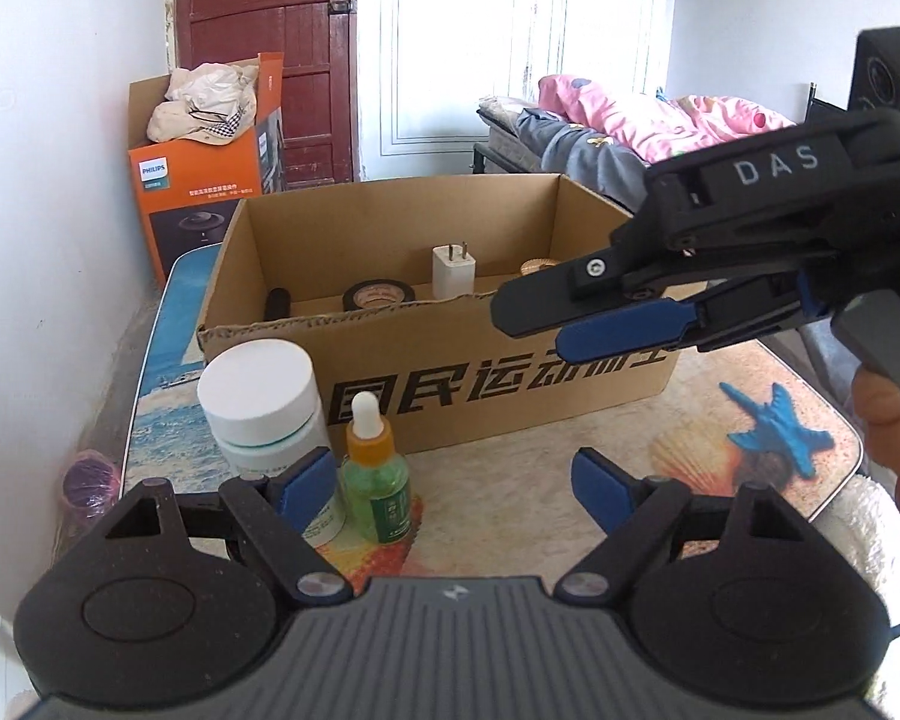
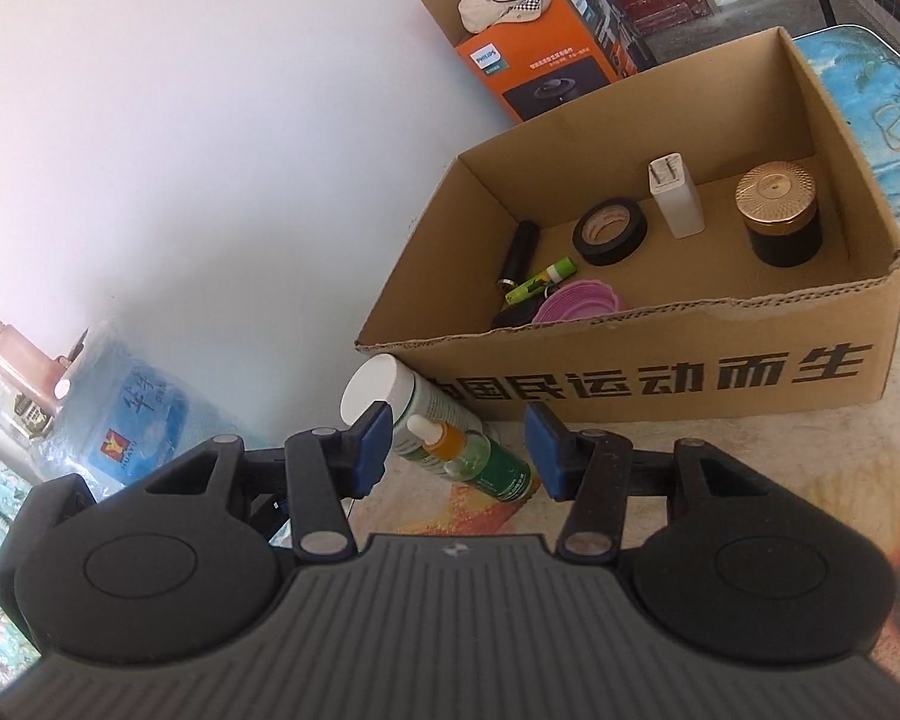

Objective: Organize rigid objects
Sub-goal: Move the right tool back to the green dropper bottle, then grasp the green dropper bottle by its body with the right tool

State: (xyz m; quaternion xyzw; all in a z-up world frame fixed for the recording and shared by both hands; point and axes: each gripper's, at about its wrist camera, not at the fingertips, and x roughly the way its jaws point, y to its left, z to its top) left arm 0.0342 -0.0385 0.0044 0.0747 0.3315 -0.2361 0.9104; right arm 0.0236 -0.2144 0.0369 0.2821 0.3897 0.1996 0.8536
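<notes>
An open cardboard box (image 1: 450, 354) (image 2: 720, 360) stands on the table. It holds a white charger (image 2: 675, 195), a black tape roll (image 2: 609, 231), a gold-lidded dark jar (image 2: 780, 216), a black cylinder (image 2: 519, 252), a green lighter (image 2: 540, 282) and a pink dish (image 2: 579, 300). In front of it stand a white-capped bottle (image 1: 264, 414) (image 2: 414, 414) and a green dropper bottle (image 1: 375, 474) (image 2: 468, 450). A blue toy plane (image 1: 777, 420) lies at the right. My left gripper (image 1: 456, 486) is open and empty beside the dropper bottle. My right gripper (image 2: 459, 450) (image 1: 534, 324) is open above both bottles.
An orange Philips box (image 1: 198, 180) (image 2: 534, 54) with cloth on top stands by the wall beyond the table. A bed with pink bedding (image 1: 660, 114) is at the back right. A water jug (image 2: 126, 408) sits left of the table.
</notes>
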